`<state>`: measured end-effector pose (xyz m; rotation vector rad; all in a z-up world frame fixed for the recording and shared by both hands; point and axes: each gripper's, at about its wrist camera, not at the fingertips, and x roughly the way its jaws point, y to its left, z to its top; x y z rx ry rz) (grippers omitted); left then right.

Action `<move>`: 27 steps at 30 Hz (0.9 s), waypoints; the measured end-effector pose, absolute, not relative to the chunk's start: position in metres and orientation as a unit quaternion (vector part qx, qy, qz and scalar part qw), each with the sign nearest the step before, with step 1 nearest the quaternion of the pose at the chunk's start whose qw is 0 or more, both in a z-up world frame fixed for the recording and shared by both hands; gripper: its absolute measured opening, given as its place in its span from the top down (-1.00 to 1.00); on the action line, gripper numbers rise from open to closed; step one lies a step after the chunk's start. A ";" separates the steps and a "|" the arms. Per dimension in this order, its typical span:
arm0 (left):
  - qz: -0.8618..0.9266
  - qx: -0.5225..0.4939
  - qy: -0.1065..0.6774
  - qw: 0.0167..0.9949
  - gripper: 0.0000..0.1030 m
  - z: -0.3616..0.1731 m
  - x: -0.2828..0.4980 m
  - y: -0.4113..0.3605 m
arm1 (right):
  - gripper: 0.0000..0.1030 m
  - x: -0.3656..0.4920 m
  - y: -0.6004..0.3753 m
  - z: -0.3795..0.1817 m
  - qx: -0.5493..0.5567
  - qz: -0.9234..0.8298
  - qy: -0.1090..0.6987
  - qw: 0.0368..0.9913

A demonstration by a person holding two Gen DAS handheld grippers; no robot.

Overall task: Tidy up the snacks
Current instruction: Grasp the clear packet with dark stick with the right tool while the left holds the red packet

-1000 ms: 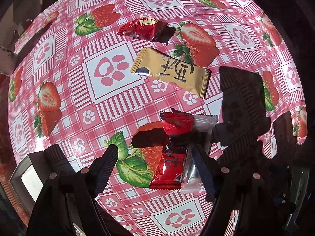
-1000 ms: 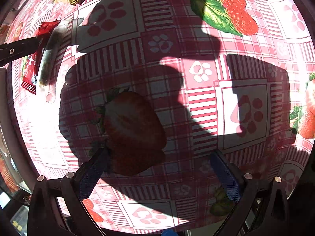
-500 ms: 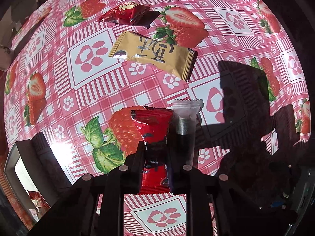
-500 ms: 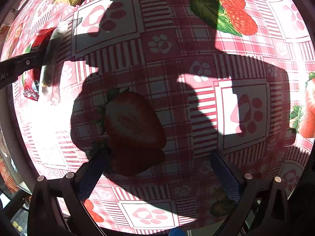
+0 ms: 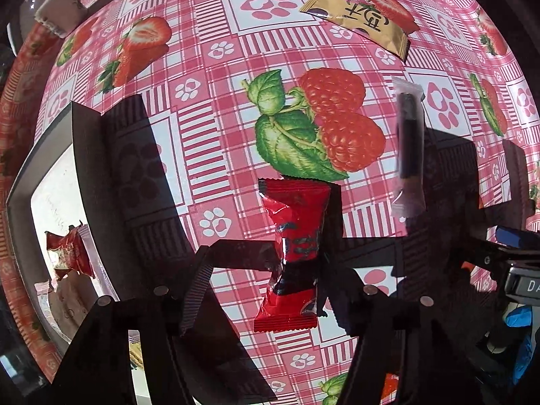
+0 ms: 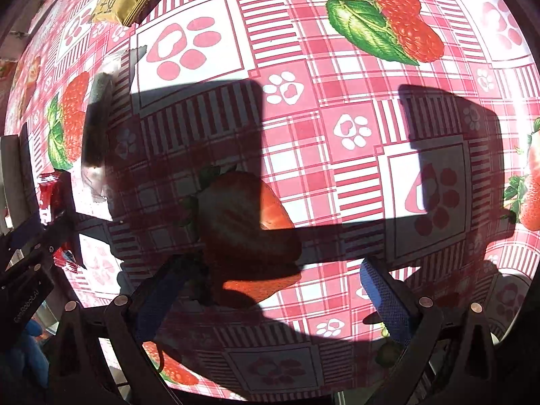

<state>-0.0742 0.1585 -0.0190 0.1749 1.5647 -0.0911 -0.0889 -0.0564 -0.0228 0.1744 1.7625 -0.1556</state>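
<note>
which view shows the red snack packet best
The left wrist view: the crinkled red foil snack packet sits centre frame, full length visible, between the left gripper's fingers. The right wrist view shows only a red sliver of it at the far left edge, partly hidden by that gripper.

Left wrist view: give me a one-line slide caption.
Left claw holds a red foil snack packet above the strawberry-print tablecloth, beside a grey storage box.

You have hard direct sunlight on the table (image 5: 216, 155), giving sharp black shadows of both rigs across the cloth. Glare burns out the left edge in the right wrist view. Fisheye bending is strong at every rim. The clear-wrapped stick (image 5: 409, 145) is slightly blurred.
</note>
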 end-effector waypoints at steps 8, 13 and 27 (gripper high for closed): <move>-0.047 0.074 0.705 0.703 -0.51 -0.026 -0.048 0.212 | -1.00 0.004 0.021 -0.015 0.068 -0.011 0.751 0.656; -0.045 0.070 0.707 0.702 -0.57 -0.027 -0.031 0.218 | -1.00 0.021 0.052 -0.030 -0.001 -0.024 0.764 0.645; -0.093 0.097 0.717 0.685 0.58 -0.013 -0.040 0.161 | 0.70 -0.020 0.033 0.004 -0.018 0.007 0.752 0.659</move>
